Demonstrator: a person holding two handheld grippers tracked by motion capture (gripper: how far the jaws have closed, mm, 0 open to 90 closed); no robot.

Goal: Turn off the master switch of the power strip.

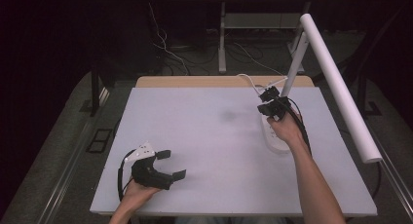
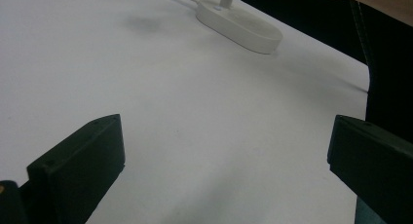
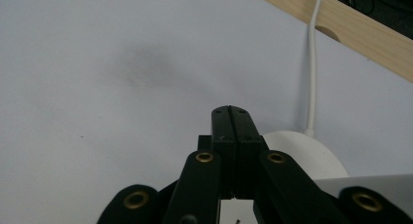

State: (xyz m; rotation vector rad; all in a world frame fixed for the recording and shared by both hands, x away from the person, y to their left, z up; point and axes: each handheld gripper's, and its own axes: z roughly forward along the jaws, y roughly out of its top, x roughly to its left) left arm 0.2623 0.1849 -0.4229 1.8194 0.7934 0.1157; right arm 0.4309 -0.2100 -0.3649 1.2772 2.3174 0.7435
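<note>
Right gripper (image 1: 268, 100): jaws closed together on nothing, poised over the far end of the desk lamp base (image 1: 273, 136), beside its stem. Base was oval, long axis running near-to-far along the table's (image 1: 204, 136) right side. Left gripper (image 1: 173, 164): one, jaws wide apart, resting well away. Count: one lamp, one white cord (image 3: 311, 63), two grippers.

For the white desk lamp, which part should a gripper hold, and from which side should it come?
Probably the slanted stem just above the base, reached from the table's open middle. The stem is slim enough for the jaws; the base is flat and wide, the long head overhangs the right edge, and the cord leaves at the back.
</note>
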